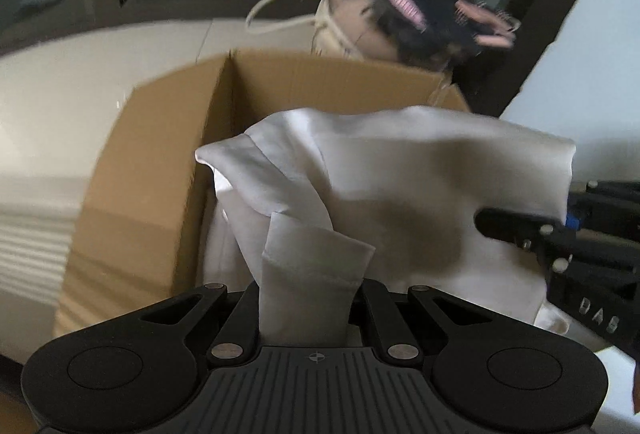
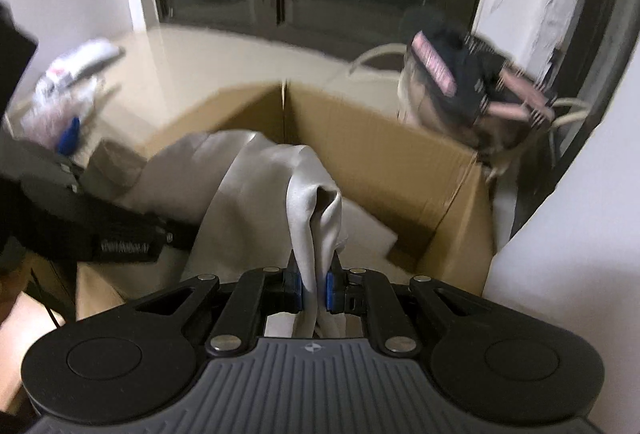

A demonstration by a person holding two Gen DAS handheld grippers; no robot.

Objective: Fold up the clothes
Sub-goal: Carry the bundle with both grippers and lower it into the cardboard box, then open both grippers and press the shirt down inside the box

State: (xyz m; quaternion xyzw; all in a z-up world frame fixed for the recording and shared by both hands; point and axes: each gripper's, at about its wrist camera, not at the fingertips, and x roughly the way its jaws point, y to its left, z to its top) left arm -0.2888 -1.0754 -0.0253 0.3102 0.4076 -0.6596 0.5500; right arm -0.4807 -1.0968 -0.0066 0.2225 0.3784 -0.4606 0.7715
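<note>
Both grippers' fingers pinch the white cloth above the cardboard box; only right view shows blue pads

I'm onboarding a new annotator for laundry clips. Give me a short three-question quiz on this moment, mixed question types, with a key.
1. True or false: both the left gripper and the right gripper are shut on the white garment.
2. Multiple choice: the garment hangs over A) a wicker basket, B) an open cardboard box, C) a metal sink.
3. Fill in: behind the box's far corner sits a beige bag with a ____ and pink item on top.

Key: 1 true; 2 B; 3 black.
</note>
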